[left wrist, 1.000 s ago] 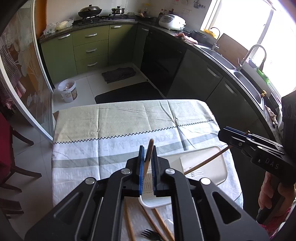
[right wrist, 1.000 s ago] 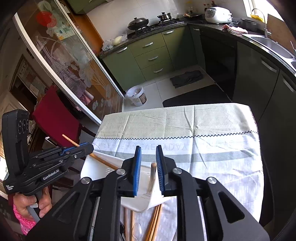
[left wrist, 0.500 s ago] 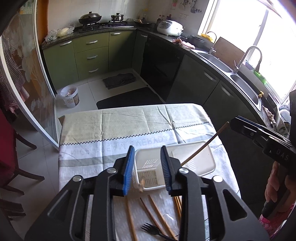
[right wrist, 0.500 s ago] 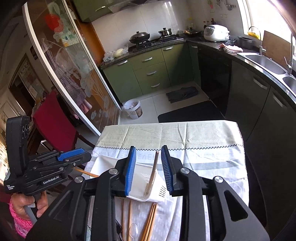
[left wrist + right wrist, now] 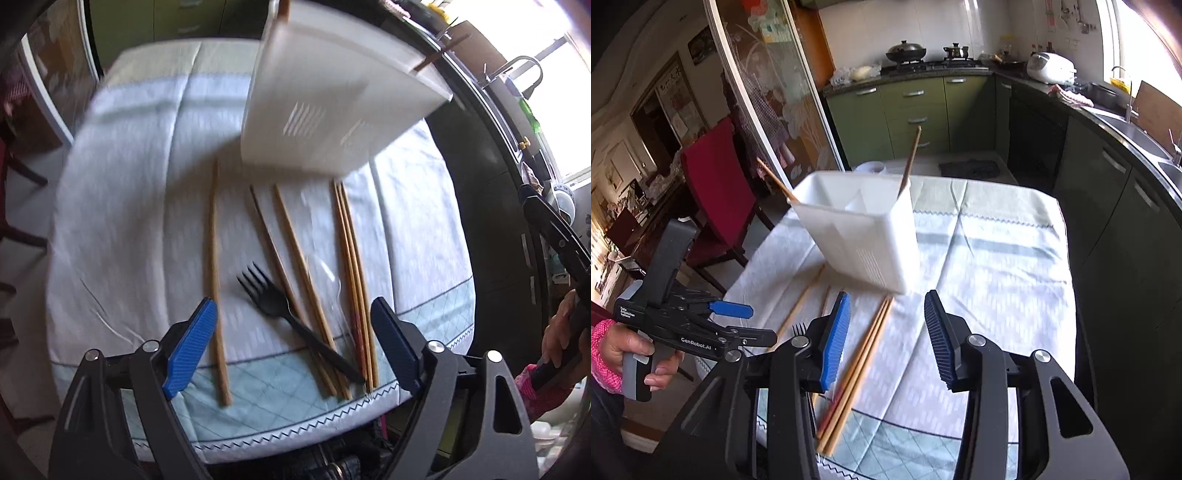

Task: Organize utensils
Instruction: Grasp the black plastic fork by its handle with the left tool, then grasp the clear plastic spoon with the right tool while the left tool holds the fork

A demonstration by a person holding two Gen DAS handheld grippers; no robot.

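A white slotted utensil holder (image 5: 857,232) stands on the tablecloth with two wooden chopsticks (image 5: 910,162) leaning up out of it. In front of it on the cloth lie several loose chopsticks (image 5: 214,277), a black plastic fork (image 5: 291,310) and a clear plastic spoon (image 5: 325,280). My left gripper (image 5: 291,306) hangs low over the fork and chopsticks; its jaws are opening wide and grip nothing. My right gripper (image 5: 886,297) hovers just before the holder, above a bundle of chopsticks (image 5: 860,362); its jaws are opening too, with nothing between them.
The table (image 5: 997,258) wears a white and pale green cloth whose near edge lies right under both grippers. A red chair (image 5: 709,184) and a glass sliding door stand to the left. Dark cabinets with a sink (image 5: 1126,140) run along the right.
Each gripper let go of its chopstick, which now stands in the holder. Both pulled back toward the near table edge, jaws spreading, and the left one dropped low over the loose utensils.
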